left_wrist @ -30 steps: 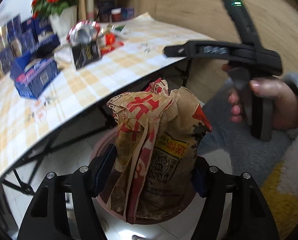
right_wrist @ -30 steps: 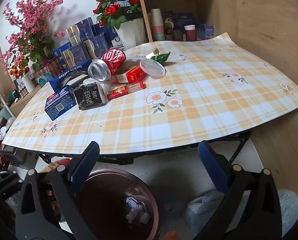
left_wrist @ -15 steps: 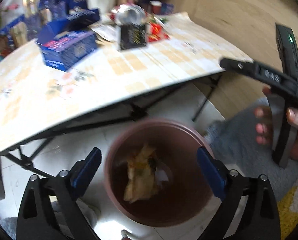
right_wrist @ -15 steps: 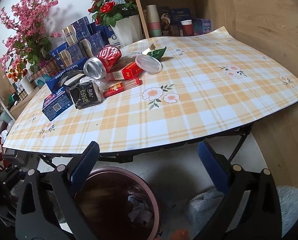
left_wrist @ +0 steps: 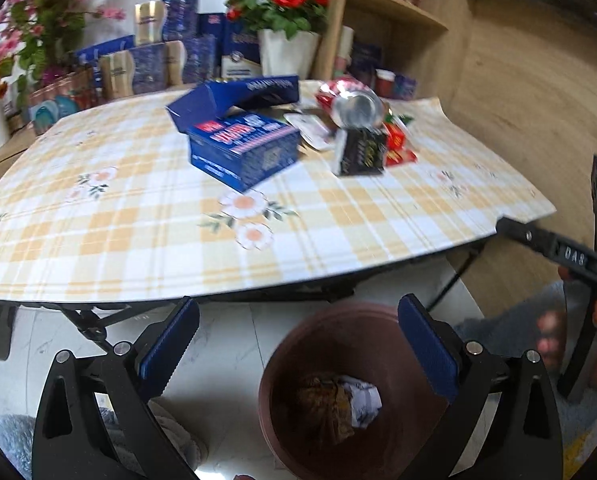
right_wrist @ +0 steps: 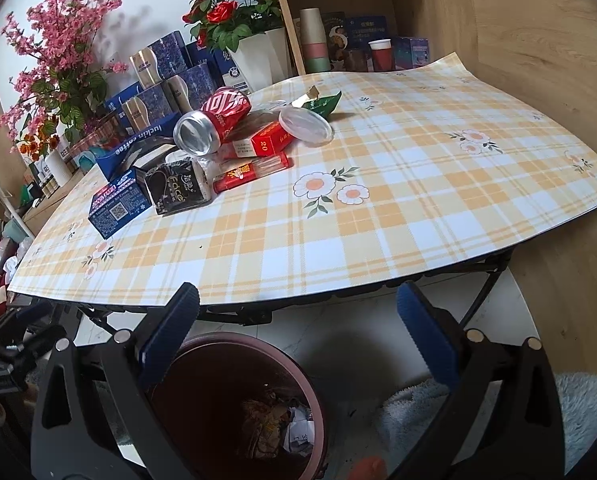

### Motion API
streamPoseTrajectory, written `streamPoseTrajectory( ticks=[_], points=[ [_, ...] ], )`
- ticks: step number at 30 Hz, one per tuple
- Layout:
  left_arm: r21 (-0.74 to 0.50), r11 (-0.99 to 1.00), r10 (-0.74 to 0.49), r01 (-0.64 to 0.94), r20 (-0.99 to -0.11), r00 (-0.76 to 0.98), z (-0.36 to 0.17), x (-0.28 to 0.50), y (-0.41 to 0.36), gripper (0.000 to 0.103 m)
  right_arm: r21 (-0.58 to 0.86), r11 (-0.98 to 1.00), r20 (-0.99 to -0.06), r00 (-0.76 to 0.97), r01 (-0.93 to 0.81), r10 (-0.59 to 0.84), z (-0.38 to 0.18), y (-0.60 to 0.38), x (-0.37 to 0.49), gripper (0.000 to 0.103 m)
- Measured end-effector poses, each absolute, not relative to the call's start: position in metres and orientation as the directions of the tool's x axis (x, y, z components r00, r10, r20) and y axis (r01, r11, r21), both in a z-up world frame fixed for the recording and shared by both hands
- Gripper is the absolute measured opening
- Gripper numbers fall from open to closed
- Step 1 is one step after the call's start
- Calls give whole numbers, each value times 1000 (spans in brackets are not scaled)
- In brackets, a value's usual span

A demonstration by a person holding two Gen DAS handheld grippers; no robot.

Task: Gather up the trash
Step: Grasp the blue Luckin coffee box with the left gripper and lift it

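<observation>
Left wrist: left gripper gaping, empty, between table edge and bin.

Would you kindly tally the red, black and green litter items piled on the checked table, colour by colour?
Red: 3 (can, box, flat pack)
Black: 1 (packet)
Green: 1 (wrapper)
Total: 5

Lit evenly by soft daylight. Blurring across the left view, smearing the boxes and bin. Staying sharp in the right view. Bending the bench edge, darkening toward corners.
</observation>
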State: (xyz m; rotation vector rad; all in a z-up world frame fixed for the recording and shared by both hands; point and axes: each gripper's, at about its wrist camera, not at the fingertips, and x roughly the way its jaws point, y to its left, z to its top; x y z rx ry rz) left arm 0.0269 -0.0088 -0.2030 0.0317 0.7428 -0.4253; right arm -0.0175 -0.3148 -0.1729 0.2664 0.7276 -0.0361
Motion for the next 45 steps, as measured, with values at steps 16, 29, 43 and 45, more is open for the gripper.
streamPoseTrajectory(
  ticks=[16,29,43,45],
  points=[
    [-9,951,-250,309,-611,752,-182,30,9,97,182,972,-669,743,149,11,-170,-312,-17,97],
    [103,902,-249,419,-669,701,-123,159,-14,76,208,964,-705,709,168,29,-180,-313,0,97],
    [313,825,-41,470,-797,602,-158,286,-86,76,254,950,-700,713,180,52,-179,-323,6,97],
    [282,841,-42,463,-817,575,-160,297,-83,68,258,947,-706,707,189,51,-180,-325,7,97]
  ],
)
